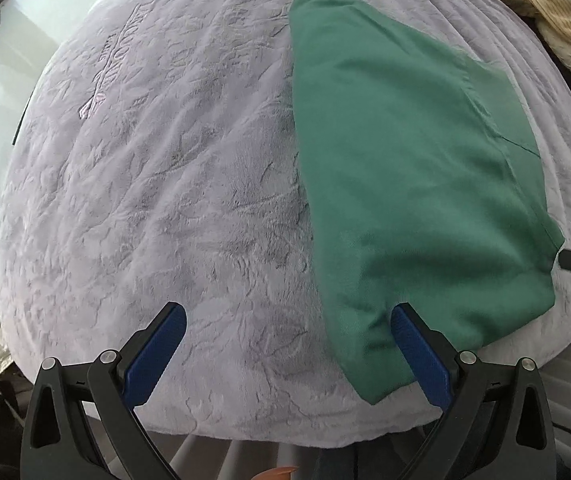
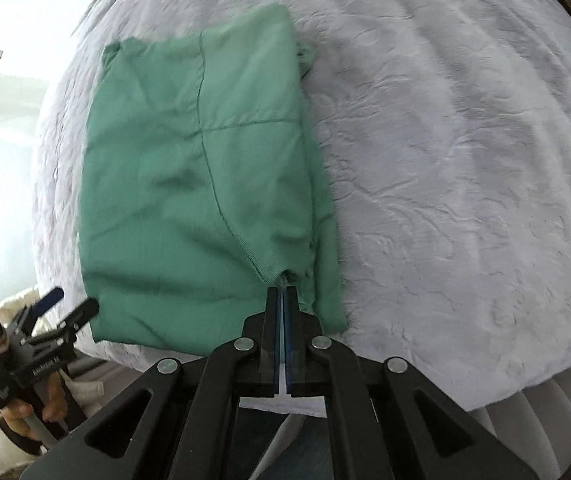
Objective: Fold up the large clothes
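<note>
Left gripper (image 1: 285,322) low at 6 o'clock in the left wrist view, jaws spread wide, nothing between them; its right blue finger pad (image 1: 421,356) sits over the near left edge of the green garment (image 1: 405,152), contact unclear. Right gripper (image 2: 283,300) at 6 o'clock in the right wrist view, jaws clenched together on the garment's near hem (image 2: 281,276), ribbed edge bunched just past the tips. Green garment lies folded into a rough rectangle on a lavender plush blanket (image 1: 165,180), near edge close to the blanket's front border. Right wrist view alone shows crossing seams (image 2: 205,130) on top, and the left gripper held in a hand (image 2: 45,408) at 8 o'clock beside the garment's near left corner. Left wrist view alone shows embossed lettering (image 1: 113,64) at 10 o'clock on the blanket and a tan striped cloth (image 1: 553,20) far off at 2 o'clock.
</note>
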A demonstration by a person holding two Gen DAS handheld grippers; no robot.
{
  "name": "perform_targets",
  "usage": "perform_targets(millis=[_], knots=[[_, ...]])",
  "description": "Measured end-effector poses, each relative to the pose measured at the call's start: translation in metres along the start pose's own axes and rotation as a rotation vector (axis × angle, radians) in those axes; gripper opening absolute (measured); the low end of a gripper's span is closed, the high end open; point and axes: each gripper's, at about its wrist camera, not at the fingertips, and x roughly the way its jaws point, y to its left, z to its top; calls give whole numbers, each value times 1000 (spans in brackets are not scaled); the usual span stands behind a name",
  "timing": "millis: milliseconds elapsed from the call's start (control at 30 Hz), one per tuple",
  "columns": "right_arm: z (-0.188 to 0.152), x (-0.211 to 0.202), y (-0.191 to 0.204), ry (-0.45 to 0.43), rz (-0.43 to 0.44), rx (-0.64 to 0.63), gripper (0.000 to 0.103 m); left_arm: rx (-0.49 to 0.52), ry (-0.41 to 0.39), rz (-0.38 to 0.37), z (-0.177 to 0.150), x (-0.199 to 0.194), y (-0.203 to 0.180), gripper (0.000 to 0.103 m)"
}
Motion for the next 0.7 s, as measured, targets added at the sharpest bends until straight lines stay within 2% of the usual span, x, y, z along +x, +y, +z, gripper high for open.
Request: perform_targets(millis=[133, 333, 467, 600, 667, 700], knots=[[2, -12, -10, -19, -10, 20, 2, -10, -8, 2, -1, -10, 3, 102], [-7, -1, 3, -16, -37, 40, 2, -20, -29, 1, 5, -18, 8, 102], [-2, -6, 16, -37, -62, 23, 2, -24, -35, -3, 17, -28, 12, 102], [9, -21, 29, -78, -86, -1, 3, -30, -76, 4, 37, -48, 13, 102], [14, -29, 35, -95, -93, -11, 9, -43, -92, -8, 46, -58, 13, 102], [17, -33, 38, -104, -95, -14, 20, -49, -101, -12, 50, -63, 12, 102]])
